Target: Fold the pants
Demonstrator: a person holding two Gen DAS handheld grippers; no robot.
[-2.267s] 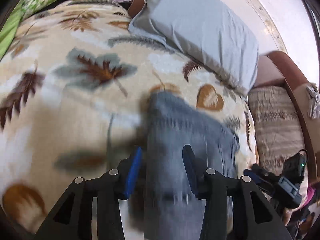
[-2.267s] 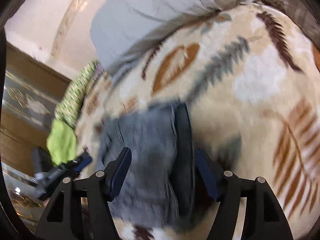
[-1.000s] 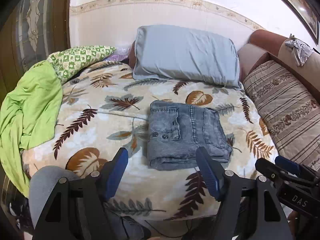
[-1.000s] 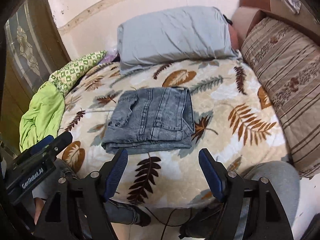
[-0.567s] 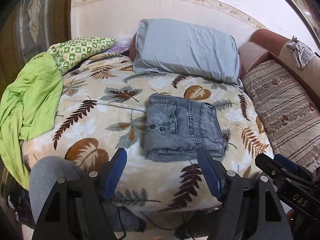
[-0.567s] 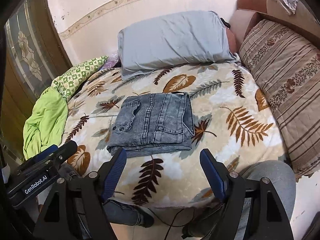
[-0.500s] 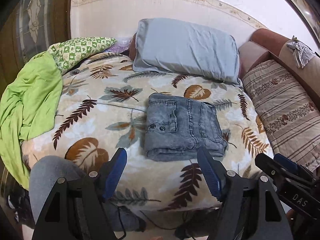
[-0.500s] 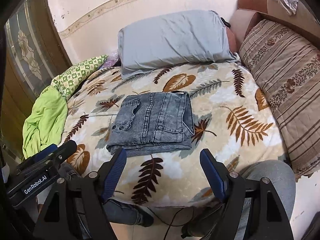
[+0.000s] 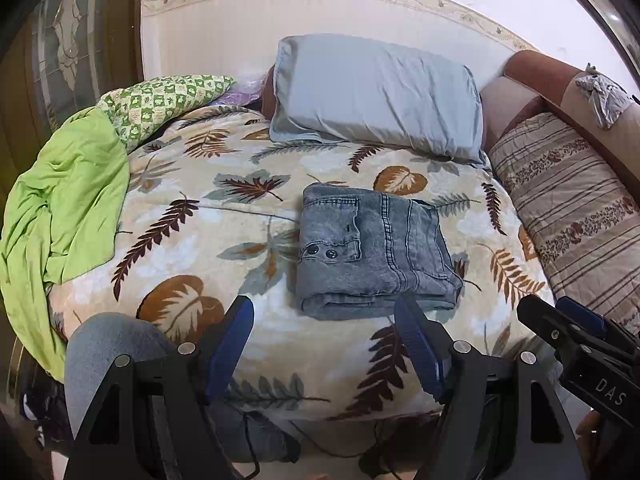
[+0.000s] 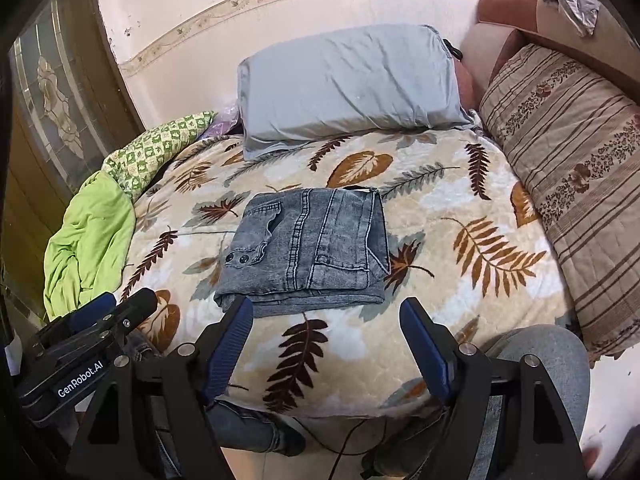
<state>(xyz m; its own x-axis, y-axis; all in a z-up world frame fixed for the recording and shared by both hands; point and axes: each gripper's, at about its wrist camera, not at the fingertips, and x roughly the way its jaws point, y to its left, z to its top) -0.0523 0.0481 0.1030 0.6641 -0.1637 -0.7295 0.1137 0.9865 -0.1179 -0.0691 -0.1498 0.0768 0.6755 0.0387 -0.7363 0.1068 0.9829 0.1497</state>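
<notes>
Your left tongs [image 9: 322,344] are spread wide with nothing between the blue pads, held clear above the near edge of the bed [image 9: 192,240]. Your right tongs [image 10: 326,340] are wide too, empty, also off the bed. The pants [image 9: 372,256], grey denim, lie folded into a compact rectangle on the leaf-print blanket, just ahead of both tongs and not touching either. In the left view the pants sit ahead and a bit toward the right finger; in the right view the pants [image 10: 312,256] sit ahead and toward the left finger. Two buttons show on the left side of the fold, thick folded edge facing you. Grey pillow [image 9: 376,96] is further ahead, beyond the pants, against the wall. Green sheet [image 9: 64,200] is bunched far left of the left tongs. Striped cushion [image 10: 572,168] lies far right of the right tongs. Your knees in grey trousers show under each tongs: left knee [image 9: 108,348], right knee [image 10: 548,356].
</notes>
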